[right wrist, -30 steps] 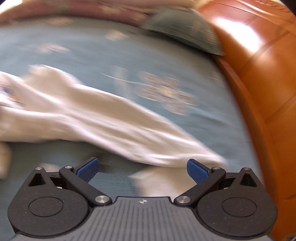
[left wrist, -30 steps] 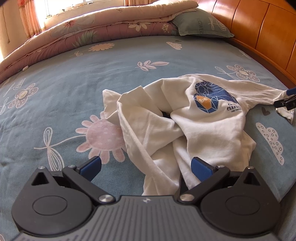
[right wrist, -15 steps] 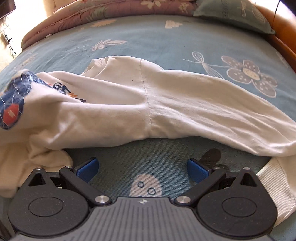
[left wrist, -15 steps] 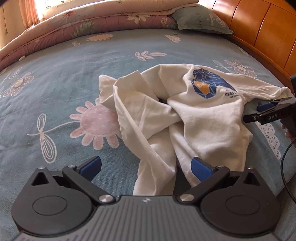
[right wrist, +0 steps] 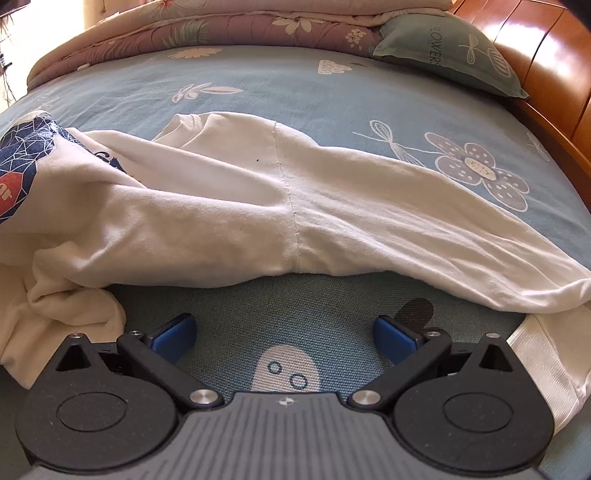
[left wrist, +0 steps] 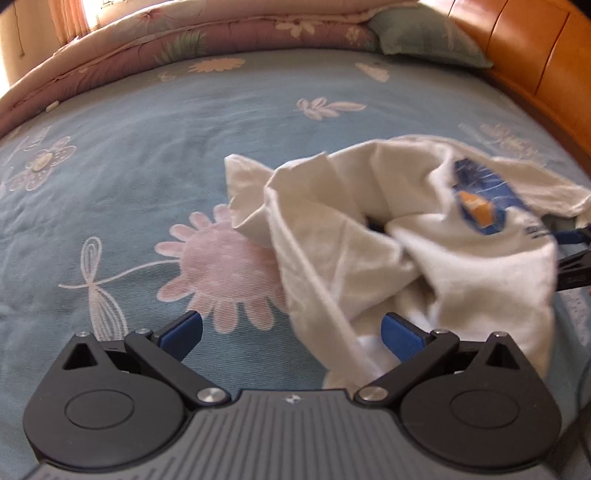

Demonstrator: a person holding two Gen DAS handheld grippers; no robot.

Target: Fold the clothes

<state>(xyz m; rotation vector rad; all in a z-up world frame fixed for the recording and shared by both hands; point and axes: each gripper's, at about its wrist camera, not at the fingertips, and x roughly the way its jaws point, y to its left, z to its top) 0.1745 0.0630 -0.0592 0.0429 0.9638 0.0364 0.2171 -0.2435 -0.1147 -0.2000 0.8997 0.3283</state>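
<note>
left wrist view shows the left gripper [left wrist: 291, 332] low over a blue flowered bed sheet [left wrist: 147, 155], its blue-padded fingers [left wrist: 181, 332] spread wide apart and holding nothing. a crumpled white shirt [left wrist: 369, 251] with a blue and orange print lies in a heap on the bed, its nearest fold trailing down between the fingers; the picture is blurred here, so whether cloth touches the pad on that side is hard to tell. at the far edge of this view, beside the shirt, the tips of the right gripper [left wrist: 576, 254] peek in.

right wrist view has the right gripper [right wrist: 284, 336] with its fingers [right wrist: 391, 338] likewise apart and empty, resting close above the sheet. just ahead of them a long sleeve [right wrist: 406, 229] of the shirt stretches across the bed, with its ribbed cuff [right wrist: 543, 354] lying beside the outer finger. a folded quilt [right wrist: 207, 26] and a green pillow [right wrist: 443, 55] sit at the far end, next to the wooden headboard [right wrist: 554, 77].
</note>
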